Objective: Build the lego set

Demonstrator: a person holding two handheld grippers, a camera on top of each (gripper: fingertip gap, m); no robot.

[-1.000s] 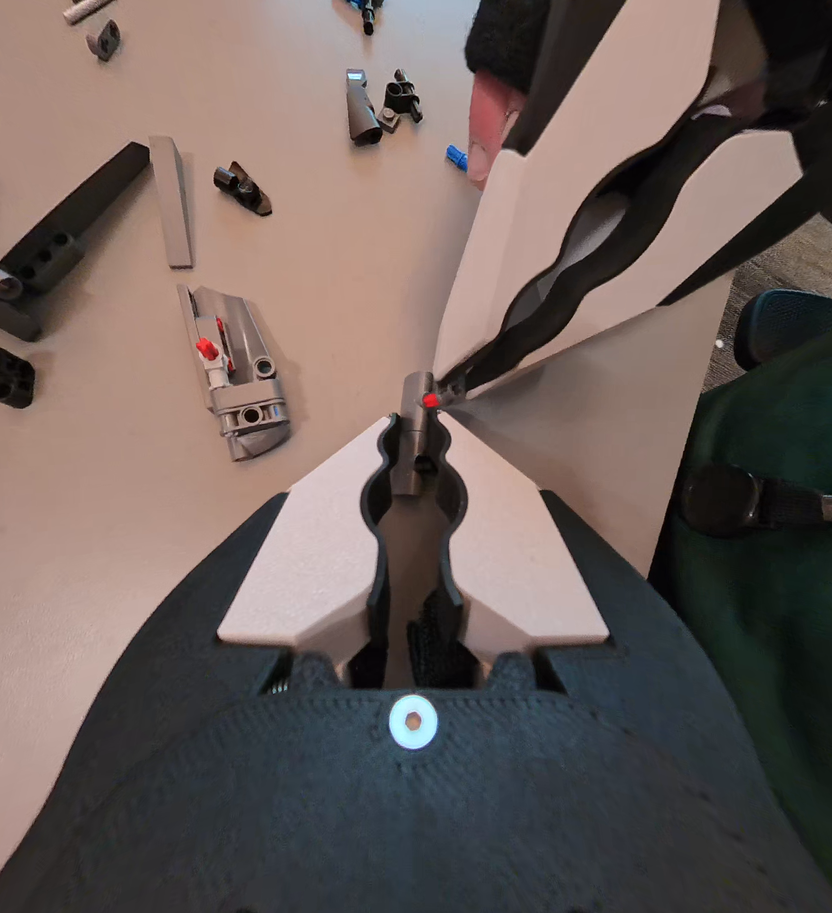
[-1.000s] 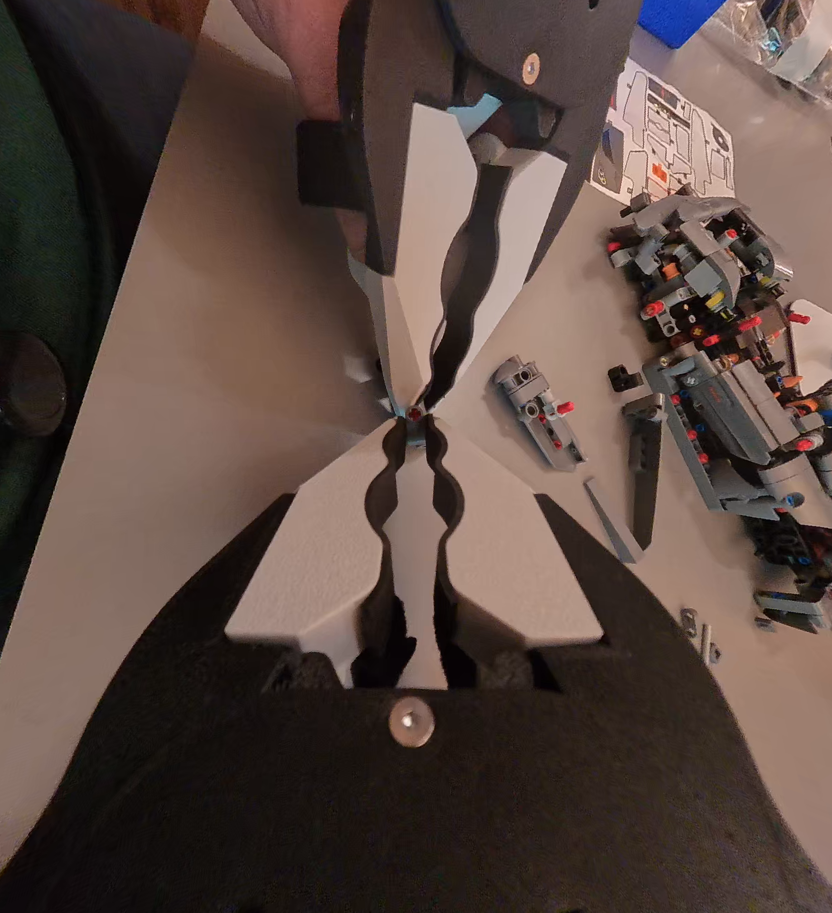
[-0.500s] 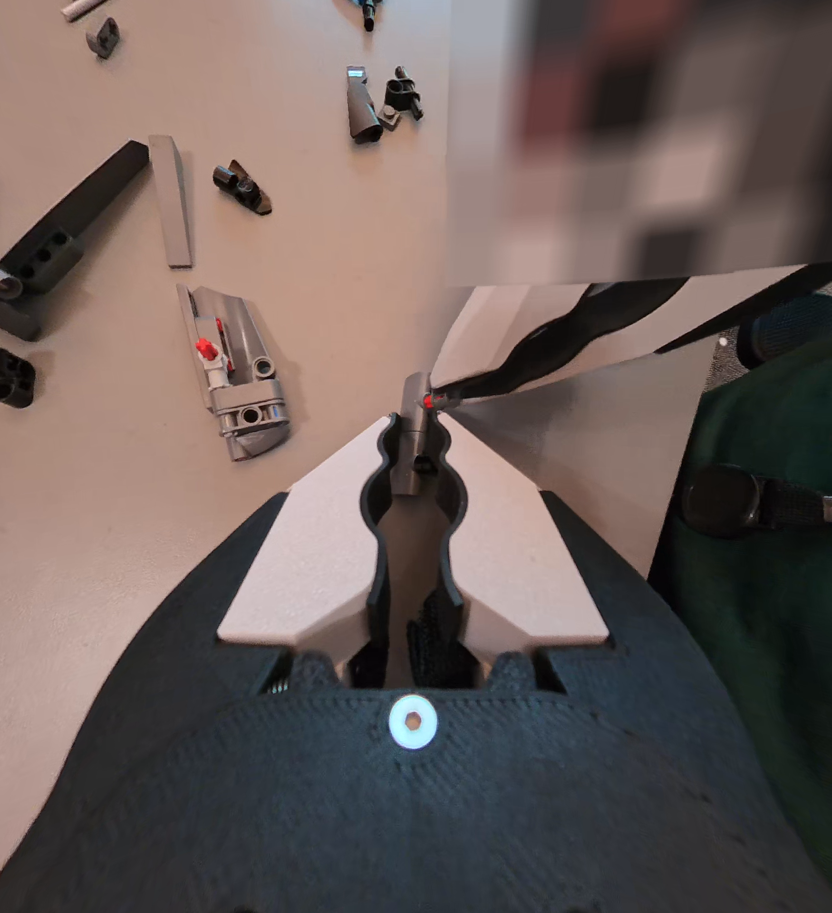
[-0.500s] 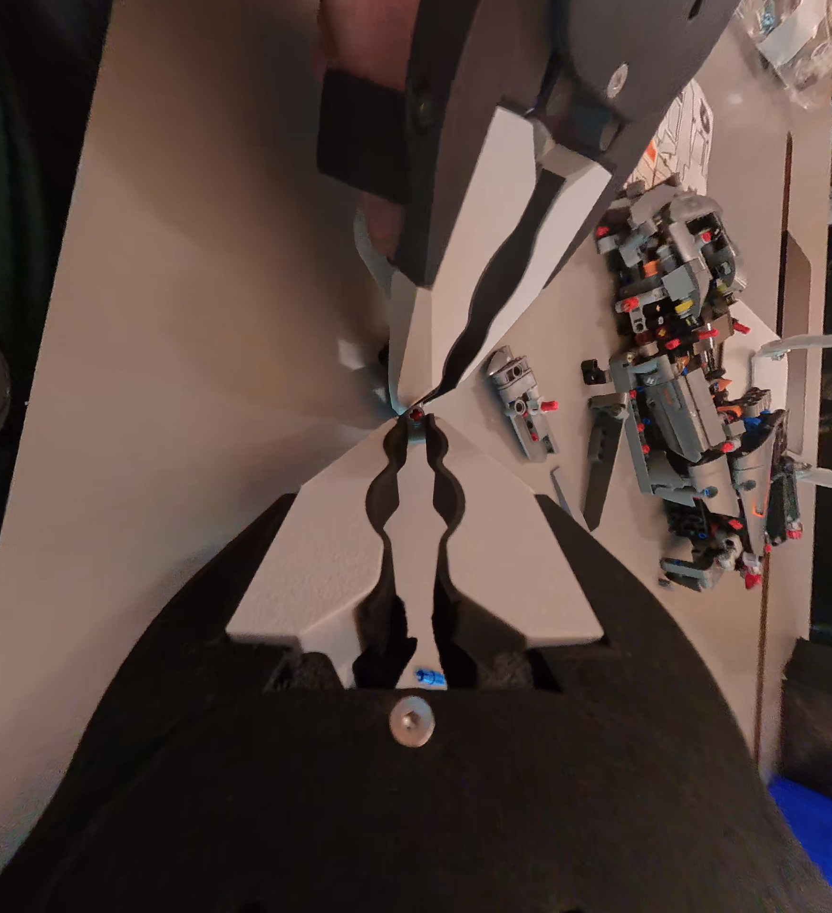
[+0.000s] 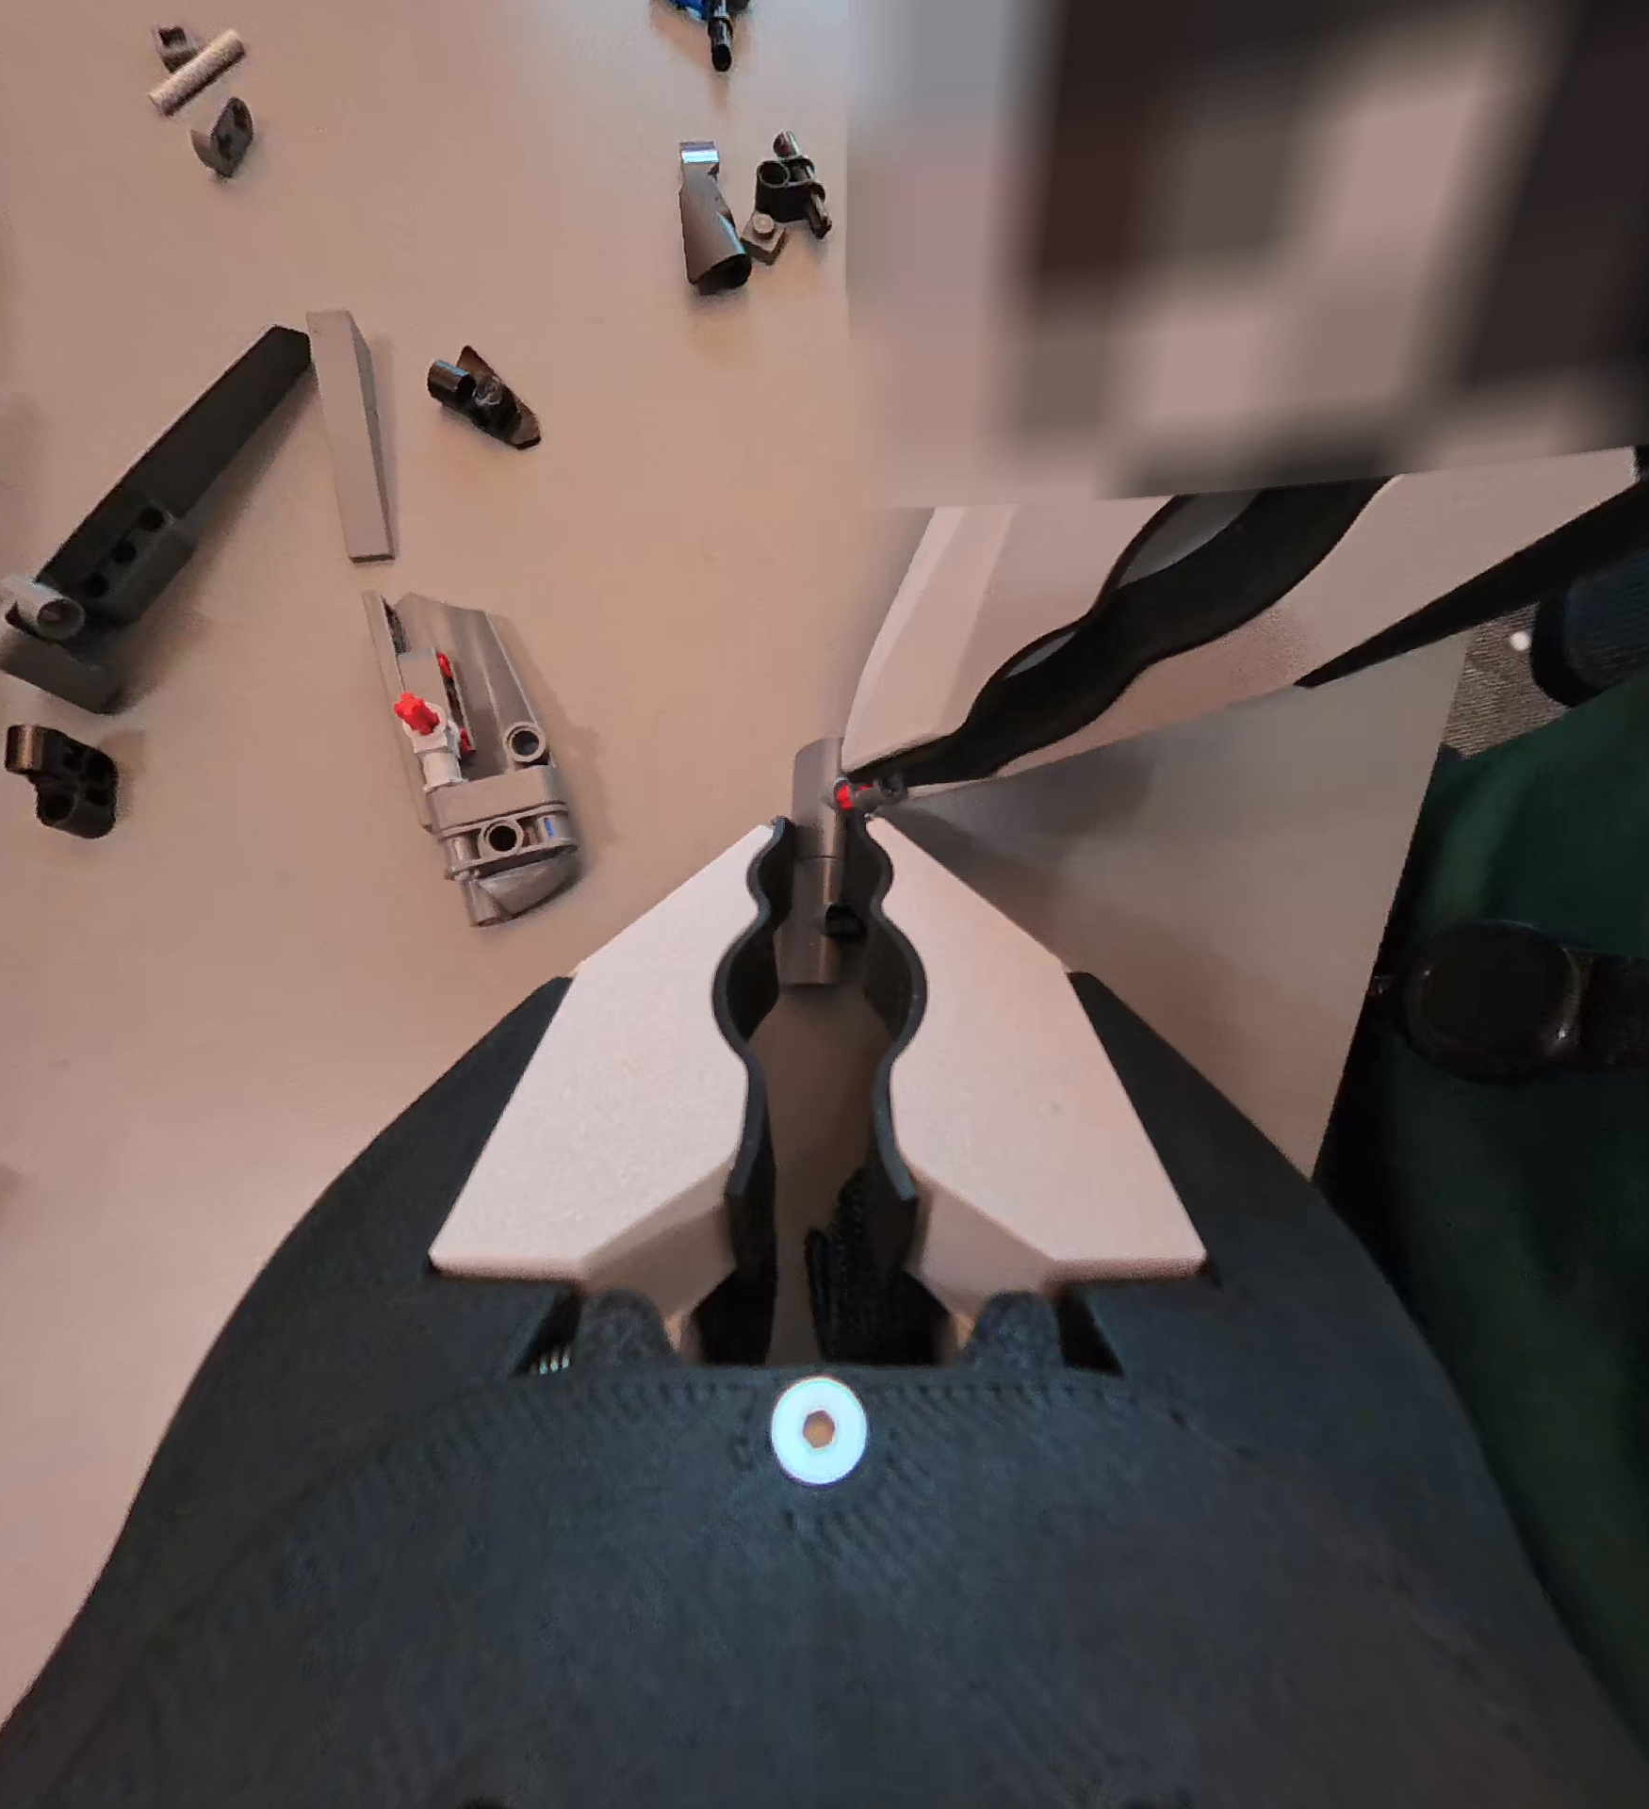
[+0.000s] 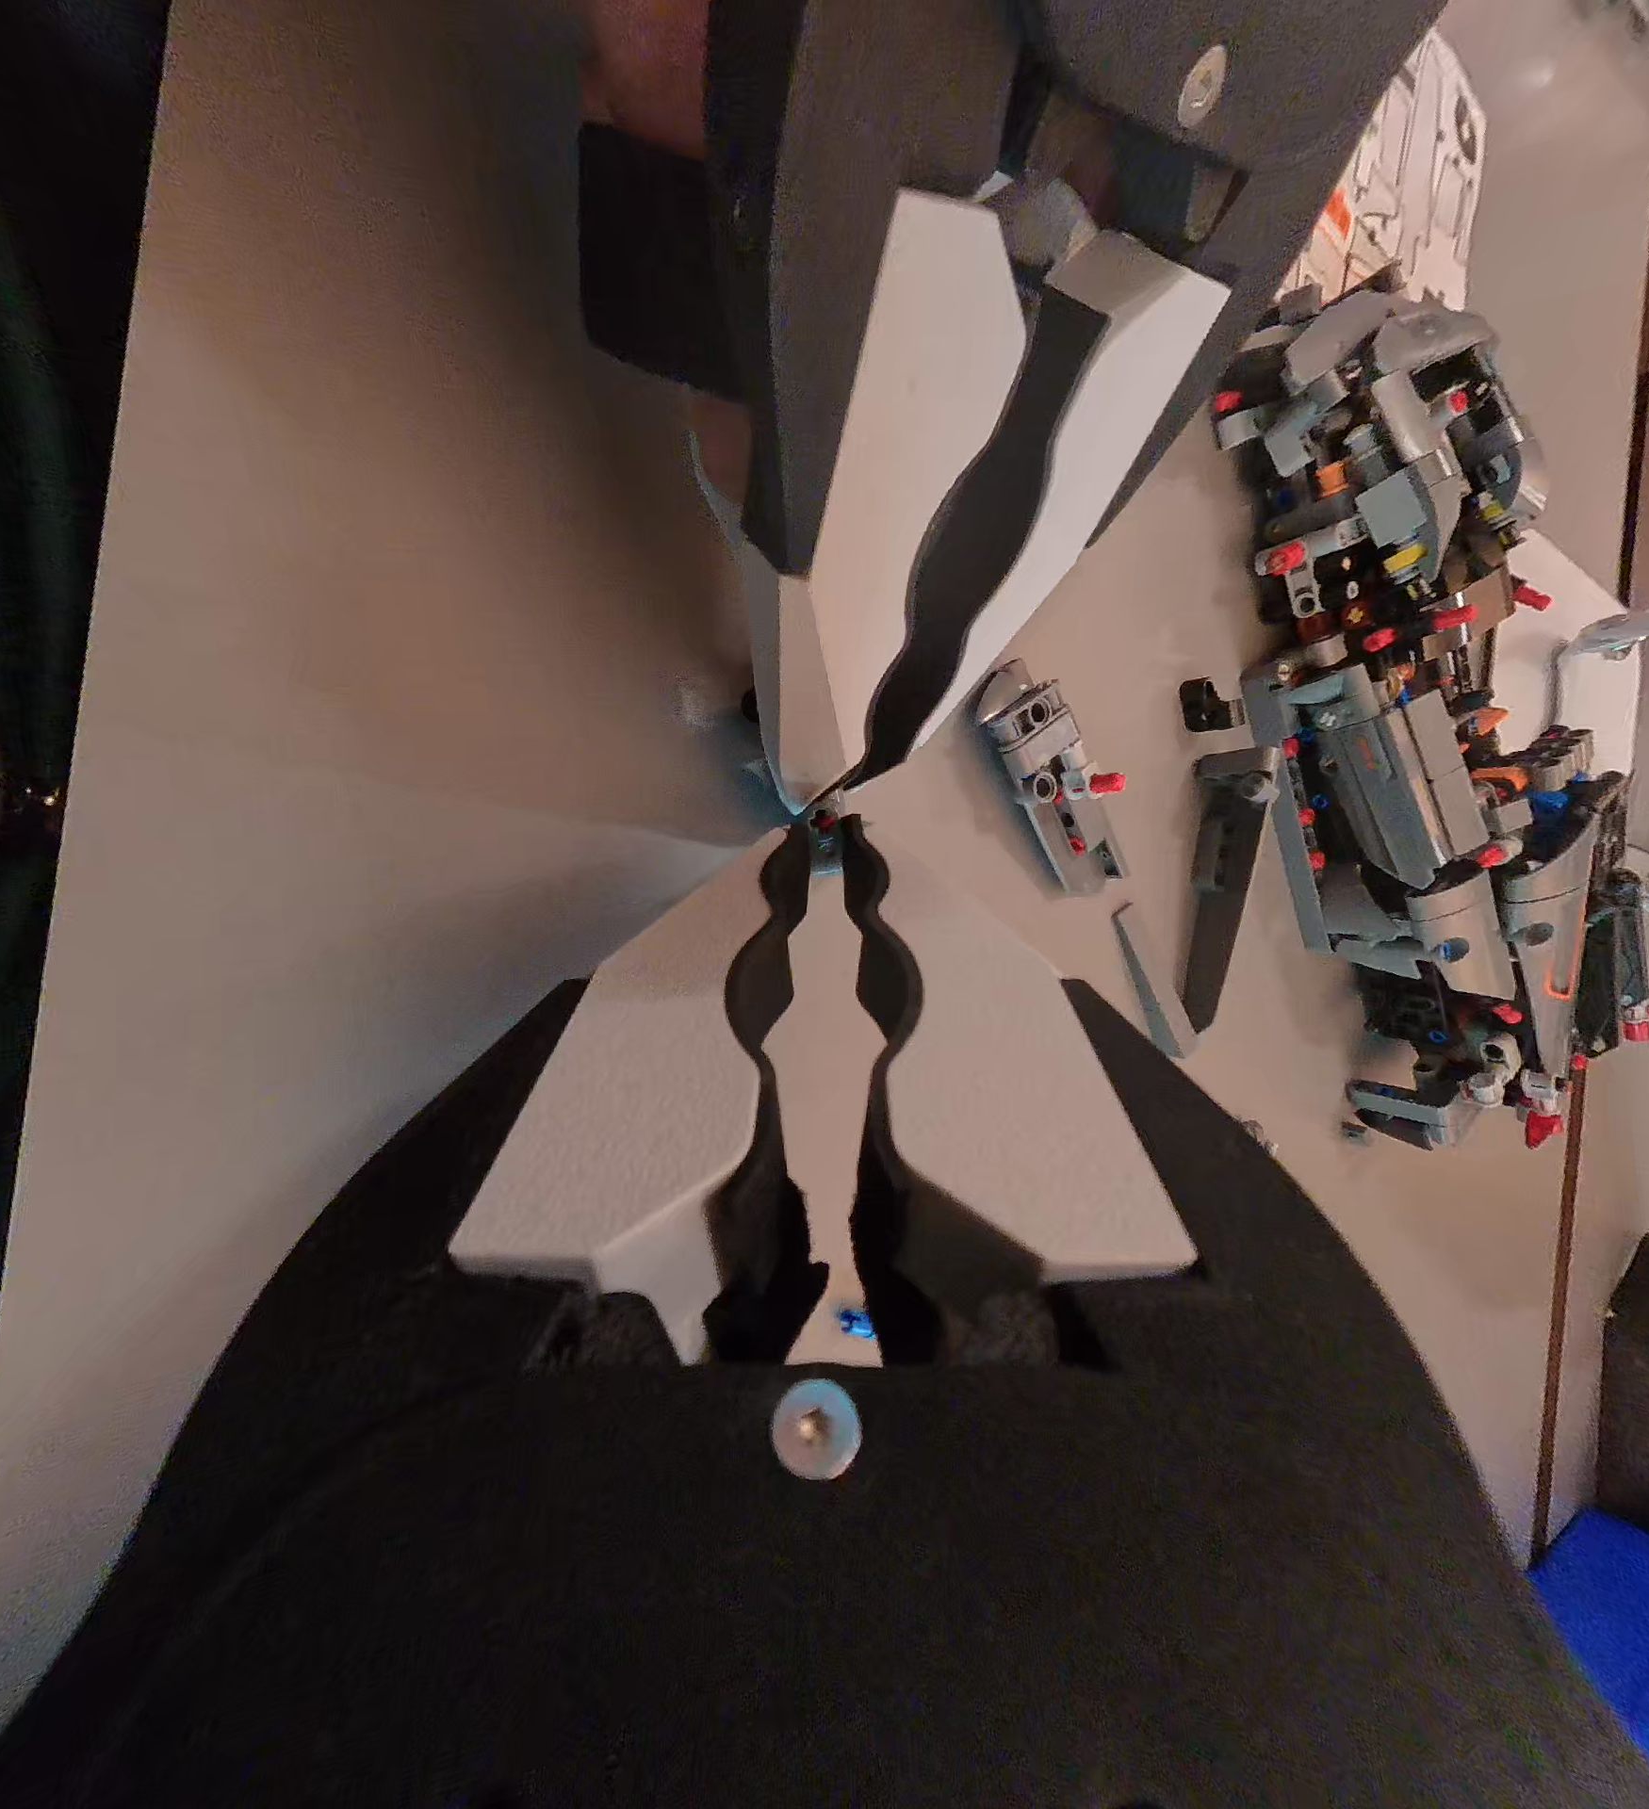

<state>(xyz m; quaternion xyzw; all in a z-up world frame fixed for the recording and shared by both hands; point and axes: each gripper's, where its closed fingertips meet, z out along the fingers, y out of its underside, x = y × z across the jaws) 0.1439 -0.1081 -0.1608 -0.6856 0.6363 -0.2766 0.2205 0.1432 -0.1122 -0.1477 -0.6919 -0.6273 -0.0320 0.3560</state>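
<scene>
- Right now a small grey lego piece (image 5: 819,886) stands upright between the fingertips of the left tool (image 5: 823,850), pinched there above the table (image 5: 165,1028).
- At its upper end sits a red pin (image 5: 842,795), which the right tool (image 5: 874,789) grips with its tips closed on it; that tool reaches in from the upper right.
- From the right wrist view, the two tools meet tip to tip: the right tool (image 6: 828,844) from below, the left tool (image 6: 816,798) from above, with the grey piece and the red pin (image 6: 830,818) between them.
- Just left of the held piece, a grey sub-assembly (image 5: 473,754) with a red pin lies flat on the table.
- Farther left lie a long black beam (image 5: 155,519), a grey wedge strip (image 5: 351,431) and a small black connector (image 5: 62,778), apart from one another.
- Near the top, a few more small dark pieces (image 5: 747,210) are scattered.
- Across the table, the large part-built model (image 6: 1418,744), grey with red, orange and blue bits, lies on its side.
- Beside its upper end, a printed sheet (image 6: 1398,157) rests on the table.
</scene>
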